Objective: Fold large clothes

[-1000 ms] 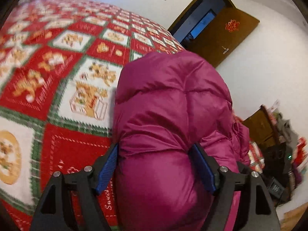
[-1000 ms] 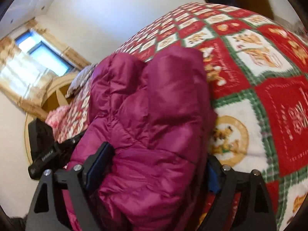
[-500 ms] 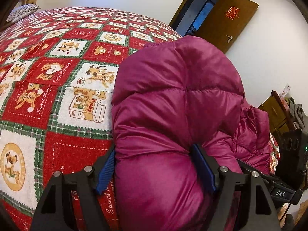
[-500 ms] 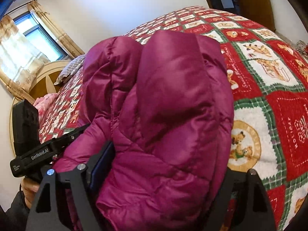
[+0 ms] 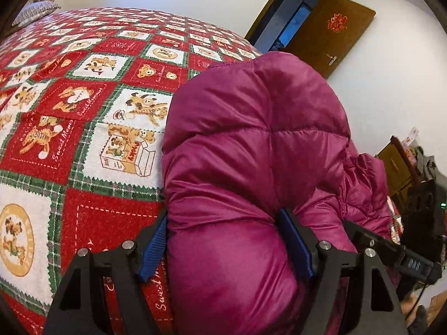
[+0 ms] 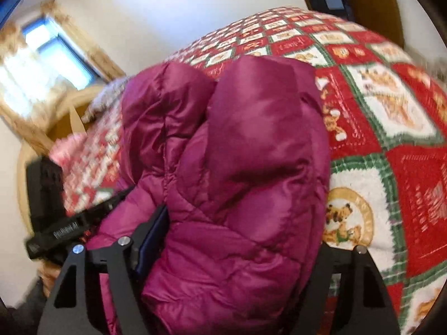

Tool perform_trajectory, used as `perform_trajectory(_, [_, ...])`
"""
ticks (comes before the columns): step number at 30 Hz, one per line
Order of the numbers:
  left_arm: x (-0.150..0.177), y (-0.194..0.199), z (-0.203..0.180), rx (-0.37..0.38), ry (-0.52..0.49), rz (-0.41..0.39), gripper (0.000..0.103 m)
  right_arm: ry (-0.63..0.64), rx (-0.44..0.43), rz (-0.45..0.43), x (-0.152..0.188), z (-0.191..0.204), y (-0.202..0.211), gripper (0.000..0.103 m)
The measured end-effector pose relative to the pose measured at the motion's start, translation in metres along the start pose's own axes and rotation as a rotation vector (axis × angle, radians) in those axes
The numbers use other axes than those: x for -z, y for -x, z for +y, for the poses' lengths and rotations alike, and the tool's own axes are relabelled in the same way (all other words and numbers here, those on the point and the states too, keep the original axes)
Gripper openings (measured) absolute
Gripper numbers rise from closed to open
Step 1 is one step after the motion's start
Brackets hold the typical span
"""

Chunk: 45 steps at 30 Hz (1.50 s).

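Over the near edge of a bed (image 5: 83, 106) spread with a red, white and green Christmas quilt: puffy magenta down jacket (image 5: 251, 145), bunched into a thick upright roll and lifted partly clear of the quilt. Left tool (image 5: 223, 240) pinching a fat quilted panel, blue pads sunk into the fill on either side, jaws held wide by the bulk. Right tool (image 6: 240, 240) gripping the neighbouring bunch of the same jacket; left pad pressed into the fabric, right finger mostly buried behind a bulge, so clamped on padding rather than spread free. Both tools side by side at the near end of the bundle, the rest of it leaning away toward the middle of the bed. Right view blurred.

Handling, as a judgement: light for its size, very soft, springy. Shiny shell likely slippery, so a shallow pinch may slide off as trapped air squeezes out. No stiffness at all; any unsupported part sure to sag and unroll. Not fragile, though stitching lines and any zip could snag on pad edges.

Where to take hold: deep across a full quilted panel, along a seam or hem where layers stack, not on a single loose skin of shell. Two well-separated holds needed for a straight fold line; present grips close together, good for carrying, poor for spreading flat.

Beyond the bed: brown door (image 5: 329, 33) ajar, window (image 6: 53, 55) with curtains.
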<state>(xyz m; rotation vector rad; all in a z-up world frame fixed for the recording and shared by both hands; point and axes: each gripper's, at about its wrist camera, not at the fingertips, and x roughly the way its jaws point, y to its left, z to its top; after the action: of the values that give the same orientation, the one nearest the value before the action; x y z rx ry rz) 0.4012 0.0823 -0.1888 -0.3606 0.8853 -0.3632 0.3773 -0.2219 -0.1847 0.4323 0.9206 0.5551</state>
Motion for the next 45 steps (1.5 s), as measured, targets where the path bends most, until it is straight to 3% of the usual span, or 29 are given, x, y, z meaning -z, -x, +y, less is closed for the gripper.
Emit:
perform_trajectory(2, [0.002, 0.0, 0.005, 0.026, 0.016, -0.013, 0.077, -0.041, -0.038, -0.025, 0.005, -0.008, -0.002, 0.077])
perform_trajectory(6, [0.004, 0.001, 0.006, 0.041, 0.006, -0.034, 0.077, 0.039, 0.011, -0.031, 0.009, 0.003, -0.005, 0.079])
perform_trajectory(12, [0.005, 0.0, 0.003, 0.022, -0.009, -0.045, 0.077, 0.06, 0.052, -0.046, 0.012, 0.011, -0.009, 0.079])
perform_trajectory(16, [0.007, 0.003, 0.006, 0.041, -0.007, -0.054, 0.073, 0.07, 0.04, -0.014, 0.01, 0.018, -0.01, 0.068])
perform_trajectory(18, [0.011, 0.01, 0.008, 0.063, -0.006, -0.068, 0.064, 0.084, 0.028, -0.002, 0.012, 0.023, -0.01, 0.065])
perform_trajectory(20, [0.019, 0.018, 0.008, 0.063, -0.015, -0.091, 0.061, 0.094, 0.001, 0.012, 0.016, 0.027, -0.01, 0.061])
perform_trajectory(23, [0.028, 0.027, 0.017, 0.069, 0.018, -0.116, 0.061, 0.096, -0.03, 0.013, 0.021, 0.027, -0.011, 0.061])
perform_trajectory(32, [0.028, 0.022, 0.02, 0.065, 0.034, -0.114, 0.062, 0.083, 0.012, 0.007, 0.021, 0.028, -0.014, 0.062])
perform_trajectory(39, [0.038, 0.038, 0.015, 0.077, 0.004, -0.081, 0.061, 0.074, 0.071, 0.033, 0.037, 0.05, 0.001, 0.048])
perform_trajectory(45, [0.061, 0.062, 0.006, 0.135, 0.032, -0.063, 0.06, 0.006, 0.047, -0.005, 0.069, 0.051, 0.04, 0.04])
